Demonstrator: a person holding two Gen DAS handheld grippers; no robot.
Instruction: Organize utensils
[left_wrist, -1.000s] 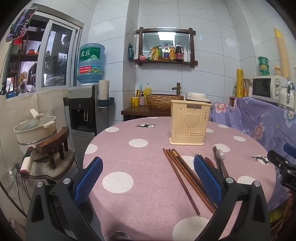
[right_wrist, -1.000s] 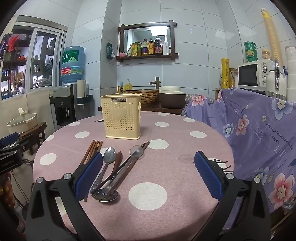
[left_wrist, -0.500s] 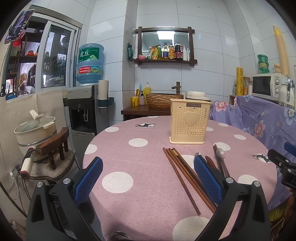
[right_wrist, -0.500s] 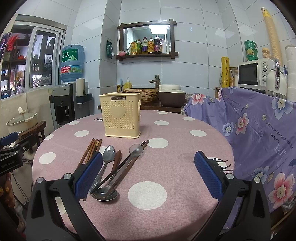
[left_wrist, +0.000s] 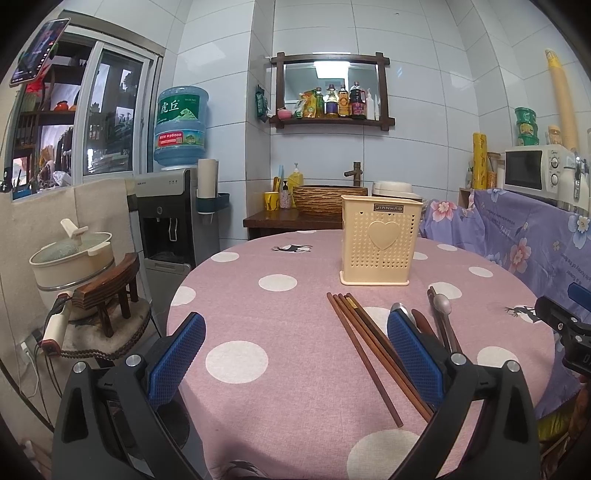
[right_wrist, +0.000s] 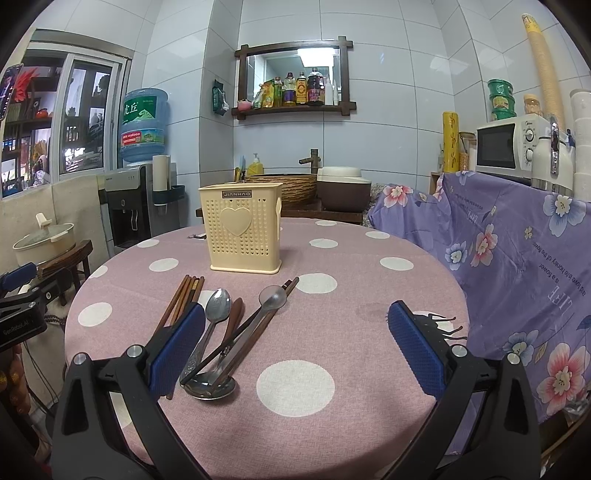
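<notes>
Two tools hang wide apart and hold nothing: the left tool (left_wrist: 295, 354) and the right tool (right_wrist: 295, 347), both low over the near edge of the tabletop (right_wrist: 369, 280). Almost nothing has changed in the last second, so sorting is not yet begun. Chopsticks (left_wrist: 364, 343) and spoons (right_wrist: 216, 314) lie loose just ahead. Beyond them the cream utensil holder (right_wrist: 242, 230) stands upright and seems empty.

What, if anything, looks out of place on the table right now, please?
The spoons and loose chopsticks lie crisscrossed in a heap on the tablecloth, one spoon pointing the opposite way, while the cream holder stands apart from them.
</notes>
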